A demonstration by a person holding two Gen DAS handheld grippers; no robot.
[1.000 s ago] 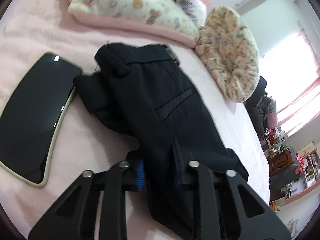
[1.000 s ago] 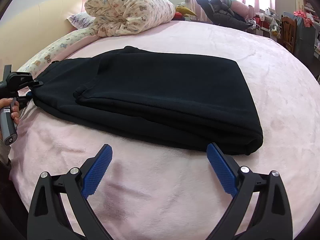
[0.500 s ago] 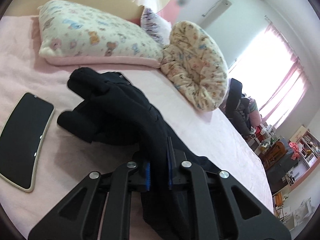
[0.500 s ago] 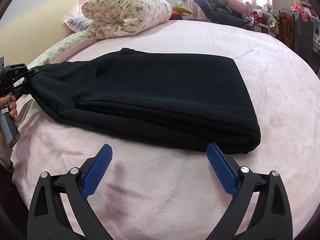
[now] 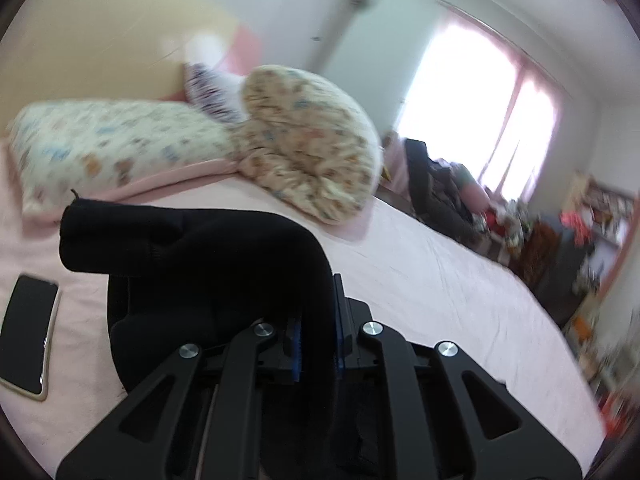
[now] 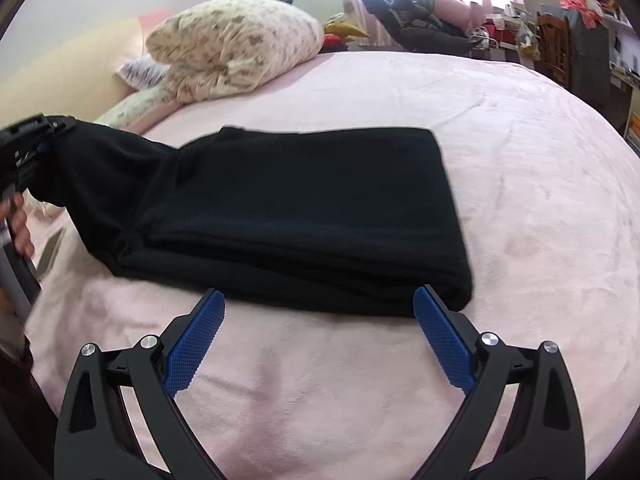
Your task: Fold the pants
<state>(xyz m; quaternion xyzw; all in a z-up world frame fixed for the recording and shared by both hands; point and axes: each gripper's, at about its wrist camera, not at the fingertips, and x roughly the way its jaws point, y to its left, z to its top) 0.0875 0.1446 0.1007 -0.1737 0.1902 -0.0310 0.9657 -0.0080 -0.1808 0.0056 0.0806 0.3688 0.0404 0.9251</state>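
Black pants lie partly folded on the pink bed, legs stacked flat at the right. My left gripper is shut on the waist end of the pants and holds it lifted above the bed; the cloth drapes over and hangs from the jaws. In the right wrist view the left gripper shows at the far left with the raised waist. My right gripper is open and empty, its blue pads at the near folded edge of the pants.
A phone lies on the pink bed cover left of the pants. Patterned pillows sit at the headboard. Dark clothes and cluttered furniture stand beyond the bed's far side by the window.
My left gripper has closed on the waist end and lifted it up off the bed. My right gripper has moved forward to the near edge of the folded legs, still open.
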